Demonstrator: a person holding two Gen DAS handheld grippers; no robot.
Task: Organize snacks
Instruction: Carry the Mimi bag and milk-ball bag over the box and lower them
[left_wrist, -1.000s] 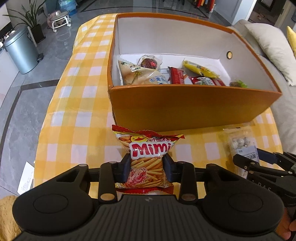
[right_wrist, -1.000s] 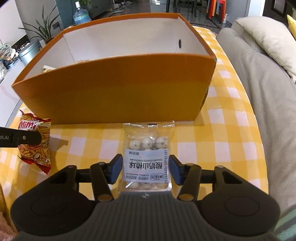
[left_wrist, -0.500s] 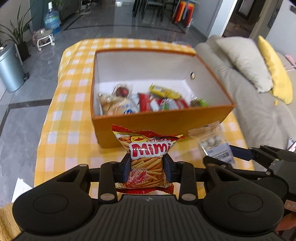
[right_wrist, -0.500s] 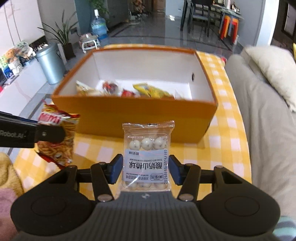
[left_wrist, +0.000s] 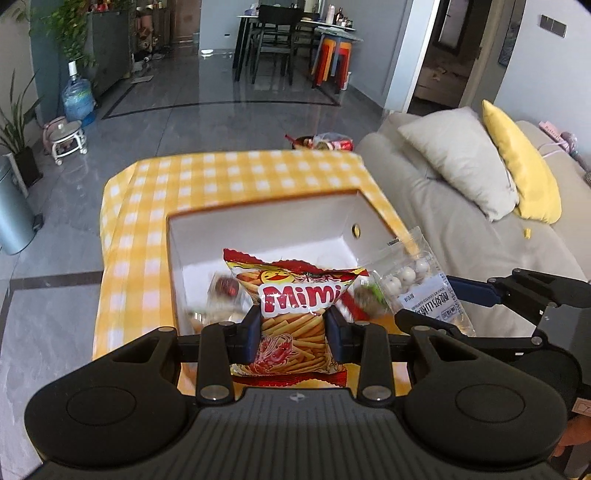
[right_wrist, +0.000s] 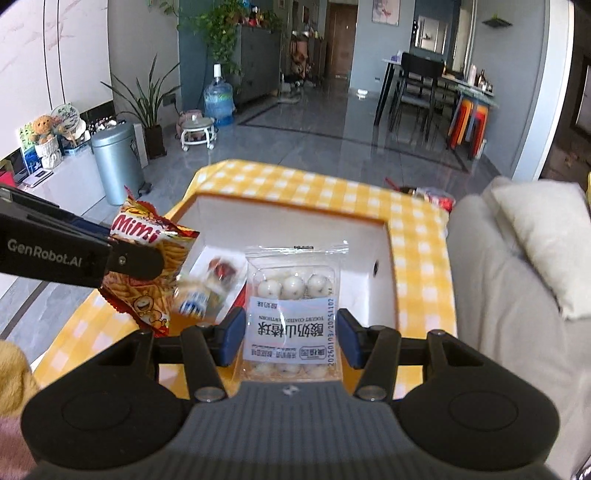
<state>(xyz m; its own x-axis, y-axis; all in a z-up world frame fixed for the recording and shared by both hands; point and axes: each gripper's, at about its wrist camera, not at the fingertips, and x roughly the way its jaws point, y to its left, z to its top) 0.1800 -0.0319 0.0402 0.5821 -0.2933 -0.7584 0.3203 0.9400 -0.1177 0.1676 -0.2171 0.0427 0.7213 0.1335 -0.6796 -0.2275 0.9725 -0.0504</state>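
Our left hand-held gripper (left_wrist: 291, 338) clamps the Mimi snack bag (left_wrist: 295, 314) at frame centre, over the orange box (left_wrist: 258, 225) on the checked surface (left_wrist: 236, 173). Our right hand-held gripper (right_wrist: 288, 338) grips the yogurt-ball packet (right_wrist: 293, 306). A grey sofa (left_wrist: 443, 221) fills the right; a metal bin (right_wrist: 116, 162) stands upper left.

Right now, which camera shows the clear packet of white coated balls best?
The right wrist view: the clear packet of white balls faces it squarely, label readable, gripped by the right gripper. The left wrist view shows it sideways, partly hidden.
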